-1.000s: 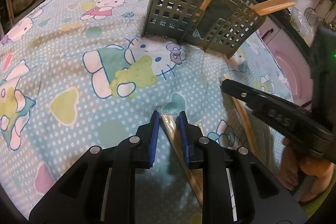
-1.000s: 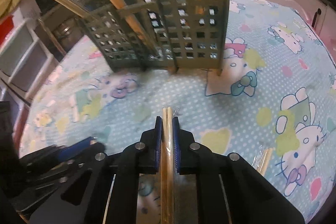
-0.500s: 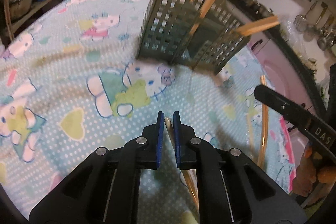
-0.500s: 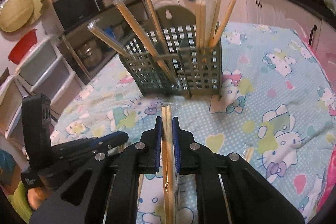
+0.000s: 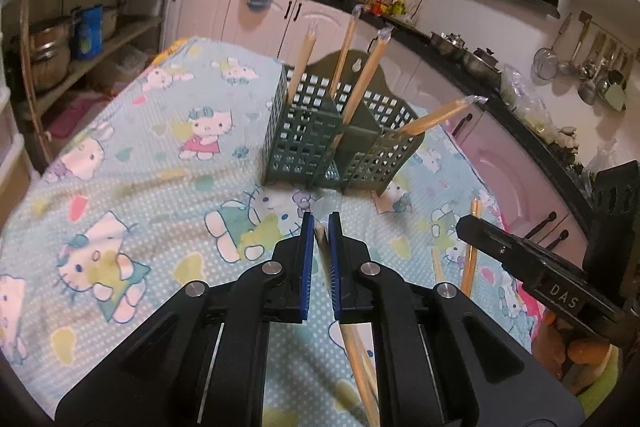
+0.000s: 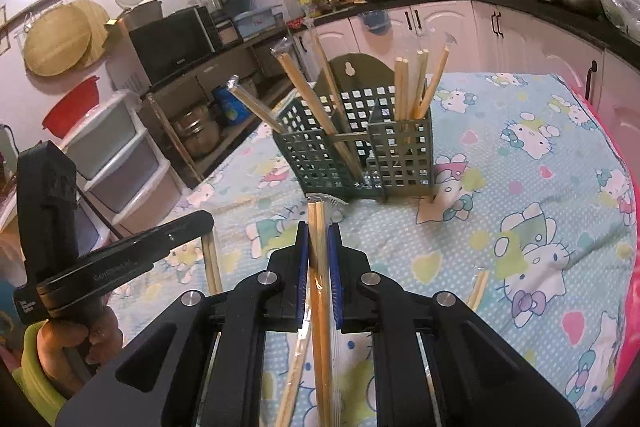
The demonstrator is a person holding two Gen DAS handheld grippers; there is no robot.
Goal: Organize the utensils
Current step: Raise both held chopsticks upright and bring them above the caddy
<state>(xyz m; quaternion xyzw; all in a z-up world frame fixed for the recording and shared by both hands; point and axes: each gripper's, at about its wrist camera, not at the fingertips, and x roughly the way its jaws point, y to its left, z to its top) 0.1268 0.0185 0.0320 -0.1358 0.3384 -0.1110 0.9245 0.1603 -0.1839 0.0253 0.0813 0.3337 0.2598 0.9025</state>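
A green lattice utensil holder [image 5: 300,139] [image 6: 404,155] stands on the Hello Kitty tablecloth [image 5: 140,187], with several wrapped chopstick pairs [image 5: 436,117] [image 6: 408,87] leaning in its compartments. My left gripper [image 5: 320,219] hangs above the cloth in front of the holder, shut on a plastic-wrapped chopstick pair [image 5: 348,339] that slants back under the jaws. My right gripper [image 6: 319,227] is shut on another wrapped pair [image 6: 320,291], whose tip sticks out past the pads toward the holder. Each gripper shows at the edge of the other's view: the right one [image 5: 520,259], the left one [image 6: 120,259].
Loose chopsticks lie on the cloth [image 5: 468,259] [image 6: 212,263] [image 6: 478,287]. A hand [image 6: 68,343] grips the left tool's handle. Pink cabinets [image 5: 520,179] run along the table's right side, shelves with pots [image 5: 48,59] on its left. Plastic drawers [image 6: 120,167] stand beside the table.
Both grippers rose from the cloth with their chopstick pairs and tilted up, so the holder sits lower and farther in view. The left jaws closed onto their pair.
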